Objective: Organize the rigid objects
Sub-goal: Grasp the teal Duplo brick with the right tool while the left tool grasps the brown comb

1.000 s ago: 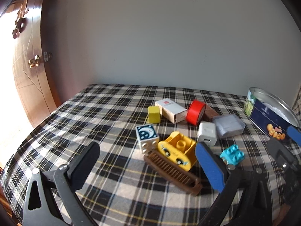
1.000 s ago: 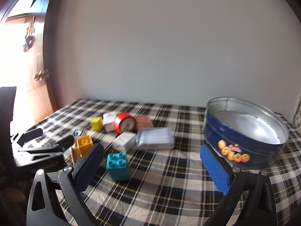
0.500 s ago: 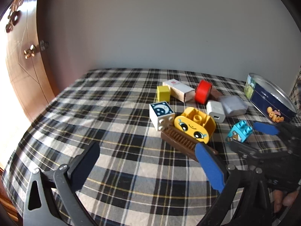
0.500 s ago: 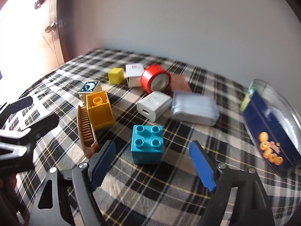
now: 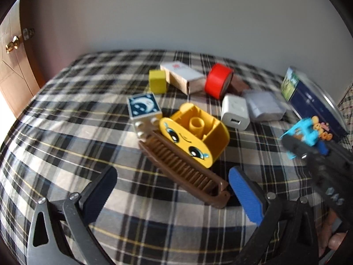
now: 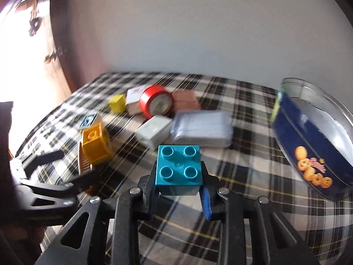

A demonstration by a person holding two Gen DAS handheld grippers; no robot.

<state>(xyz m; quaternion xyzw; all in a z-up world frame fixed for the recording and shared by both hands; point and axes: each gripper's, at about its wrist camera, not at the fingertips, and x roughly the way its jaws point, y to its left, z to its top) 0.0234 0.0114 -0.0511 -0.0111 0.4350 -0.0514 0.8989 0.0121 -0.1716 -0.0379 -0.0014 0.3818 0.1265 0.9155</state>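
R gripper (image 6: 179, 193) pinches teal square plastic stud brick (image 6: 178, 169), lifted for transfer; next: carry to blue round metal tin (image 6: 313, 152) w/ care; L gripper (image 5: 172, 195) spread wide, empty, over brown plastic comb (image 5: 183, 169).

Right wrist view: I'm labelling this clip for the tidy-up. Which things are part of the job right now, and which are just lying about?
In play:
right gripper, shut on the teal brick
blue cookie tin, probably the container

Lying about for now:
yellow face brick
brown comb
white charger
red tape roll
left gripper, open
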